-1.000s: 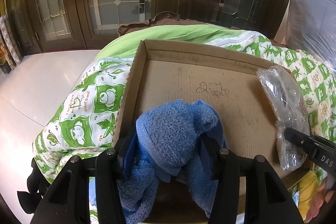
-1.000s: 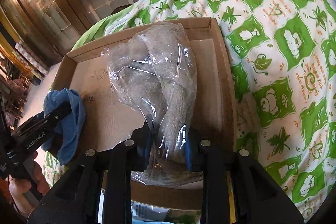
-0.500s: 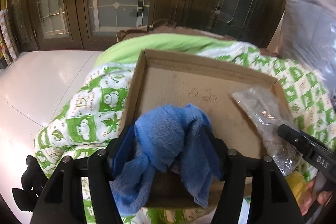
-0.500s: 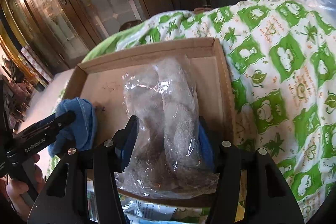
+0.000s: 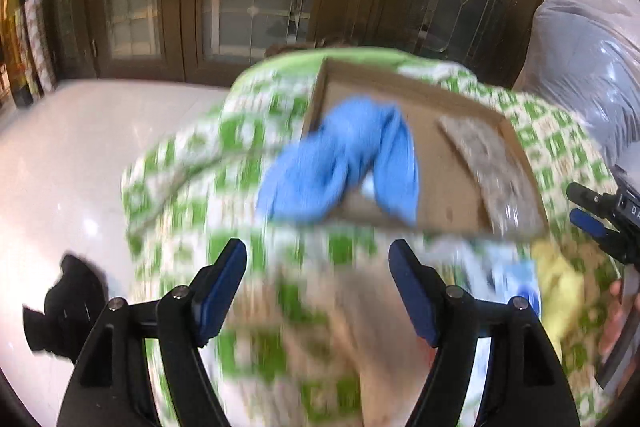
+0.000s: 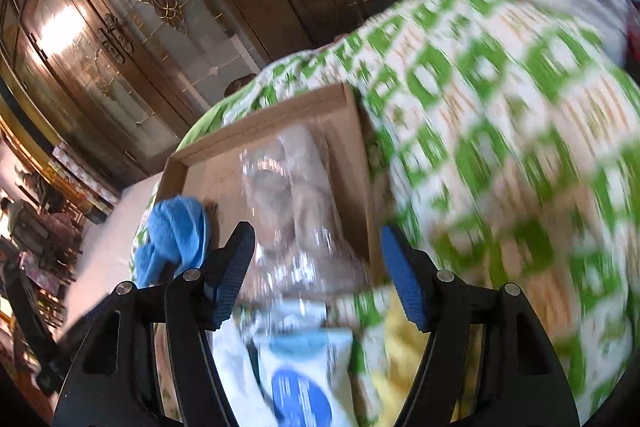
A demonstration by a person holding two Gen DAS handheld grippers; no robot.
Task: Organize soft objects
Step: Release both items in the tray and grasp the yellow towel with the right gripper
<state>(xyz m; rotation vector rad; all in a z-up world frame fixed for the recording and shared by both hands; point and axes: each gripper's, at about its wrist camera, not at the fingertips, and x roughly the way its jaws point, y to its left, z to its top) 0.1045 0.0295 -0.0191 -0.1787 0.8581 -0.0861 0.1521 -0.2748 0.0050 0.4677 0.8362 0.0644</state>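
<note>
Both grippers, left gripper (image 5: 318, 291) and right gripper (image 6: 318, 273), have drawn back, jaws just opened wide and empty. The blue terry towel (image 5: 344, 159) slumps over the shallow cardboard tray (image 5: 404, 83) at 7 o'clock; tuck it inside.

I see a fuzzy blue terry towel (image 5: 344, 163) draped over a matt cardboard tray (image 5: 440, 187), a glossy crinkled plastic bag (image 6: 296, 195), and a printed cotton quilt (image 6: 500, 131).

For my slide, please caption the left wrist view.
Open left gripper facing blue towel draped over cardboard tray.
</note>
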